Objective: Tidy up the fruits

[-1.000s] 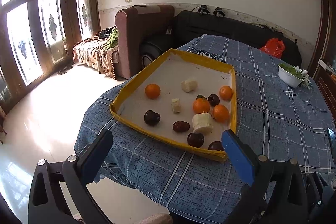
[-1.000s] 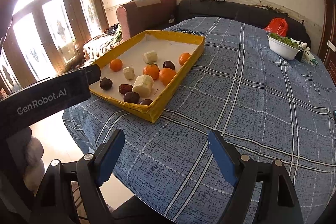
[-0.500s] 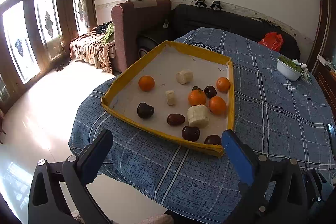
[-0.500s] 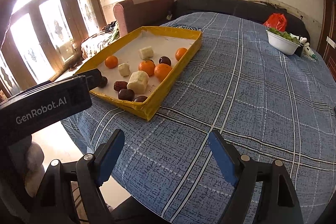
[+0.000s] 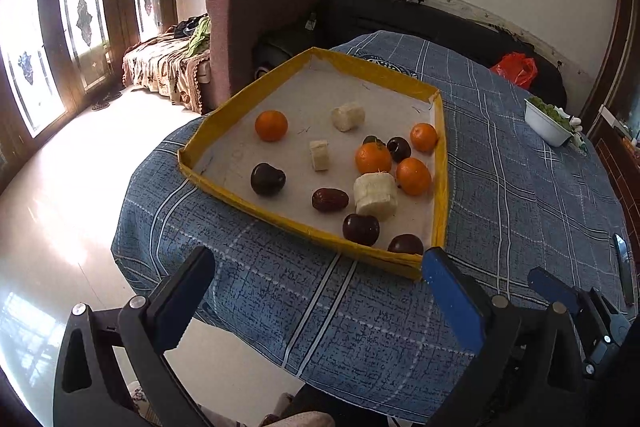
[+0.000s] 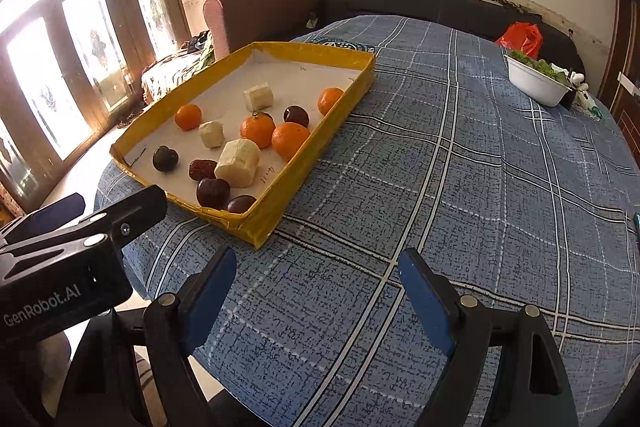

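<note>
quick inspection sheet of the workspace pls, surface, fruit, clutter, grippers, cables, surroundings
surface: table under a blue plaid cloth, lying flat.
job's things: yellow tray near the table's left edge, holding four oranges, three pale banana chunks, dark plums and one reddish date, all loose and mixed.
clutter: white bowl of greens and red bag at the far right side; dark slim item at the right edge, cannot identify.
grippers: left gripper and right gripper both open, holding nothing, short of the tray.
cables: nothing seen.
surroundings: sofa, armchair, glass doors, framed picture on the wall.
</note>
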Demonstrator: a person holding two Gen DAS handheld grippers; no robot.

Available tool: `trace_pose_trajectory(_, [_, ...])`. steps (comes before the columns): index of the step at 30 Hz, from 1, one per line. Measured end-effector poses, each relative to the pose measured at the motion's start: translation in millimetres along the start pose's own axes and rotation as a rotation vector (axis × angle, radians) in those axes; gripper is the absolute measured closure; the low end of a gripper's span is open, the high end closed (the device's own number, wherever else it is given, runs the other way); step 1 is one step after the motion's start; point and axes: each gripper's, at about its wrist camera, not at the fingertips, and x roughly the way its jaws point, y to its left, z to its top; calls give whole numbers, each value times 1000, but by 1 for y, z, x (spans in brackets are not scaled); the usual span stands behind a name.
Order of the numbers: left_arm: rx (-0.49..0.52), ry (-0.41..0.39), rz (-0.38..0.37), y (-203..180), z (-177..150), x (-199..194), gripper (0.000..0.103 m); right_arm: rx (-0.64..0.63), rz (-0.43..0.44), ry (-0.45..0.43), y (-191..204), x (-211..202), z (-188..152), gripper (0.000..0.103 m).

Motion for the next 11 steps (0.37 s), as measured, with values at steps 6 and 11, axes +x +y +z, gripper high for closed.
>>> trace_pose_trajectory(6, [-9,-14,8,4,2,0,0,-14,13,-12,6,-1,1,16])
trace_pose_trajectory(11, [-10,-21,30,5,8,-3,0,-3,19,-26,3,-4,3,16])
